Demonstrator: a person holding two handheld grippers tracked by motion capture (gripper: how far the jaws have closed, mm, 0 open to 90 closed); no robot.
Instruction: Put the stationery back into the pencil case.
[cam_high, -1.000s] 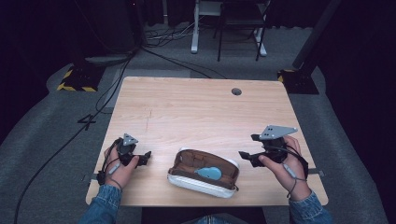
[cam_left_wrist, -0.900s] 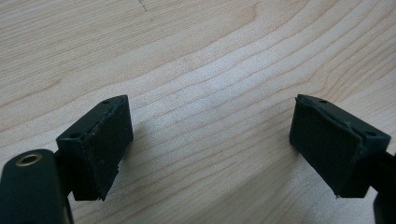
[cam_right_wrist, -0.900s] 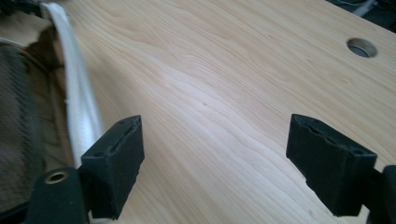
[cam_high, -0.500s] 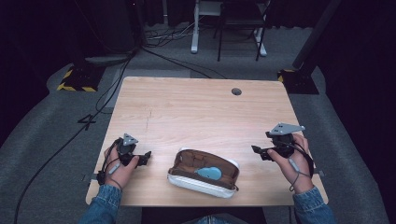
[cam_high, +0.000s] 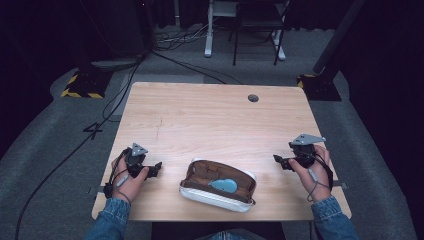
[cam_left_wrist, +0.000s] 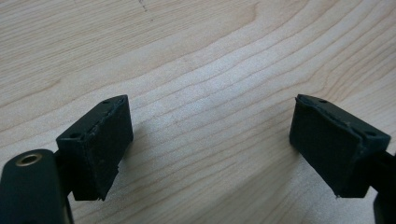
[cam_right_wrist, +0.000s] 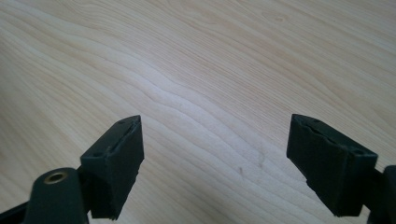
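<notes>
An open zip case (cam_high: 218, 186), white outside and brown inside, lies near the table's front edge with a small blue object (cam_high: 224, 186) in it. My left gripper (cam_high: 156, 168) rests low at the case's left, held in a hand, open with nothing between its jaws. In the left gripper view the left gripper (cam_left_wrist: 210, 144) has bare wood between its wide-apart pads (cam_left_wrist: 100, 142). My right gripper (cam_high: 278, 161) is at the case's right, also open and empty. The right gripper view has the right gripper (cam_right_wrist: 215, 163) over bare wood too.
The wooden table (cam_high: 210, 120) has a round cable hole (cam_high: 253, 98) at the back right. Cables trail off its left side over the grey floor. A desk frame and chair legs (cam_high: 240, 30) stand beyond the far edge.
My right gripper has moved right and a little away from the case, toward the table's right edge. The left gripper and the case have not moved.
</notes>
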